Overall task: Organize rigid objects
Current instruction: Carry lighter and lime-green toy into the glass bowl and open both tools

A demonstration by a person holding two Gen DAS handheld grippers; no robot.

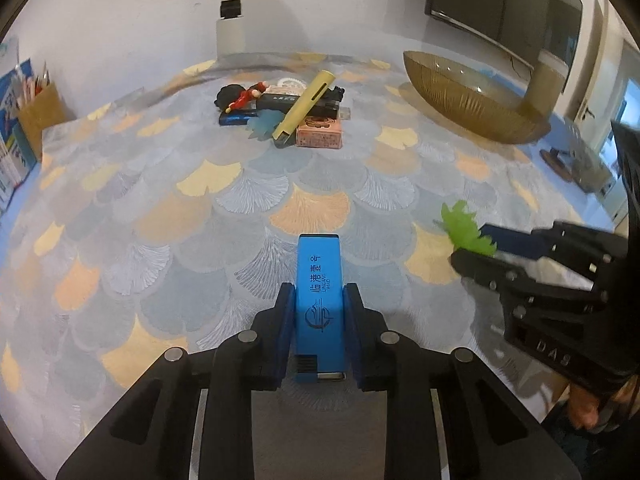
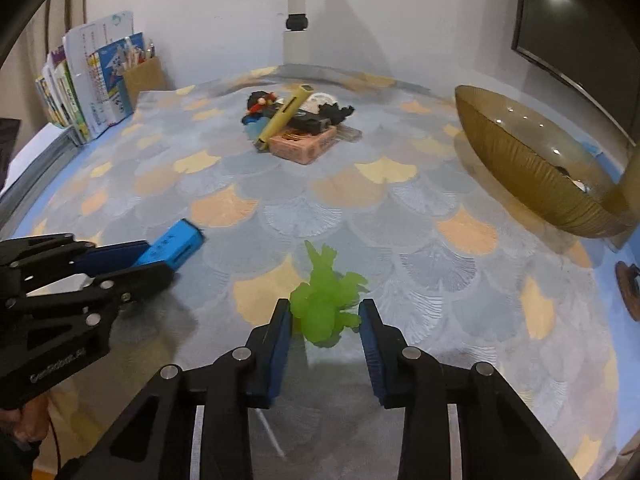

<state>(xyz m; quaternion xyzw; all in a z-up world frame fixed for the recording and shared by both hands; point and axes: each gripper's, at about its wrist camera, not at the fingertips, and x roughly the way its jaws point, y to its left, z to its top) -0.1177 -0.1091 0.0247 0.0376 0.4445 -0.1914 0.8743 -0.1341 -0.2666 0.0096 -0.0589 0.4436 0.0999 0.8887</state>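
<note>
The blue rectangular block, printed with dark characters and a logo, sits lengthwise between the pads of the left gripper, jaws narrow and clamped on its sides, probably for carrying. To its right, the right gripper holds a translucent green figurine, jaws closed around its body. Both are near, over the fan-patterned tablecloth. Farther off lies the remaining pile; far right stands the amber bowl, likely the destination.

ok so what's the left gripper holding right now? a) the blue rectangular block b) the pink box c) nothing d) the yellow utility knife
a: in the left wrist view the left gripper has its pads pressed on both sides of the blue rectangular block.
</note>
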